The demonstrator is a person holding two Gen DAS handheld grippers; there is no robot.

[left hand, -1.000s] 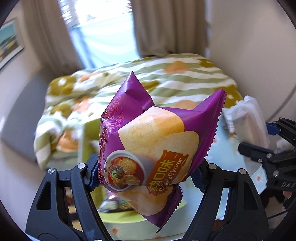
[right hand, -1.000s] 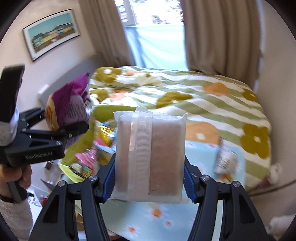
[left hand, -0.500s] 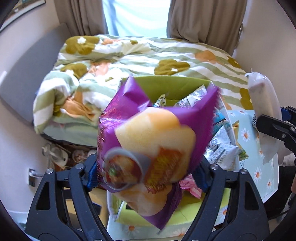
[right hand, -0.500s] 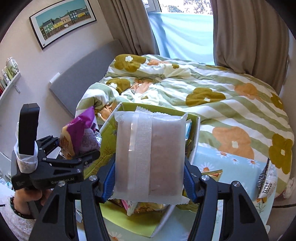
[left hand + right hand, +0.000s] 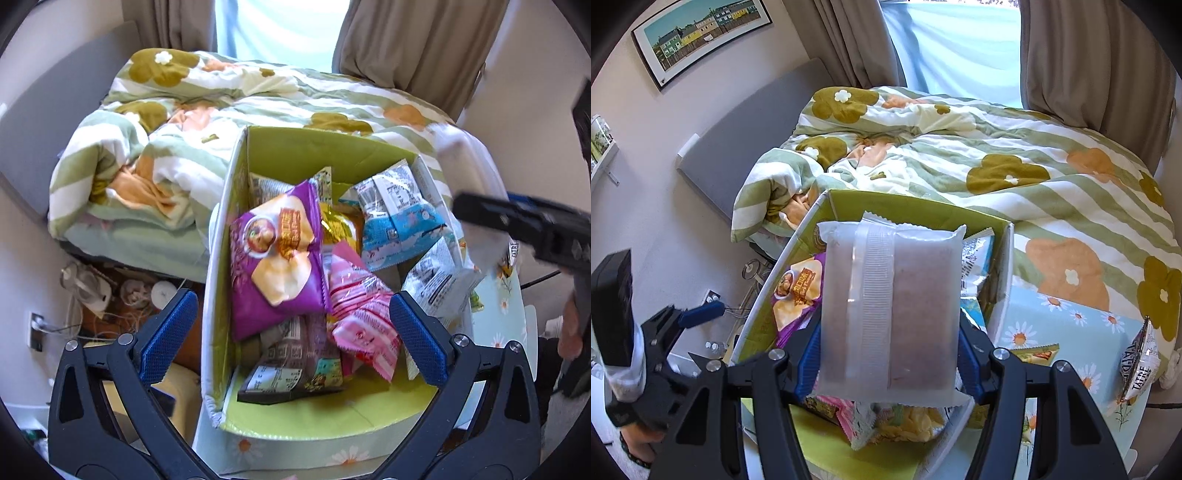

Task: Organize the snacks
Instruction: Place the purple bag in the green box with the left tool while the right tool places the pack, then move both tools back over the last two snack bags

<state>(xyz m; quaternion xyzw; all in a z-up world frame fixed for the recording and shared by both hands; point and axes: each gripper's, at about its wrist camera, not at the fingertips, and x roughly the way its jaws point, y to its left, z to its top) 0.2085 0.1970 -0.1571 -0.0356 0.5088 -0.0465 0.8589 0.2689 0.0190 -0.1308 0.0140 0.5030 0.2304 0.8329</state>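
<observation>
**A:** Two views, and neither shows everything. Starting at the left of the left wrist view, what can you read?

**B:** Clutter on the floor (image 5: 110,295) beside the bed (image 5: 184,147), with cables and pale shapes too jumbled to name. Then the left gripper (image 5: 291,328), its blue pads wide apart and the jaws opening, nothing between them but air above the green box (image 5: 314,151).

**A:** And the purple chip bag (image 5: 275,258)?

**B:** It lies in the box, on the left side of the heap, free of the pads. Under it sits a brown packet (image 5: 295,365) with only its near end showing. Right of that is a pink packet (image 5: 360,321), then a blue and white packet (image 5: 399,221) at the far right. Print on all of them is too small to read.

**A:** At the right edge?

**B:** The right gripper is a dark blurred bar, cut off by the frame.

**A:** Its own view is clearer?

**B:** Yes. At the far left the other gripper is partly cropped. In the middle the right gripper (image 5: 888,354) clamps a frosted white packet (image 5: 890,314) by its sides, held over the box; the wrapper hides most of the box contents, and what is inside the packet is only a brownish block. Right of the box, a small green packet (image 5: 1036,354) lies on the daisy tablecloth (image 5: 1071,317), half hidden behind the finger, and a striped packet (image 5: 1137,365) hangs at the table's right edge.
</observation>
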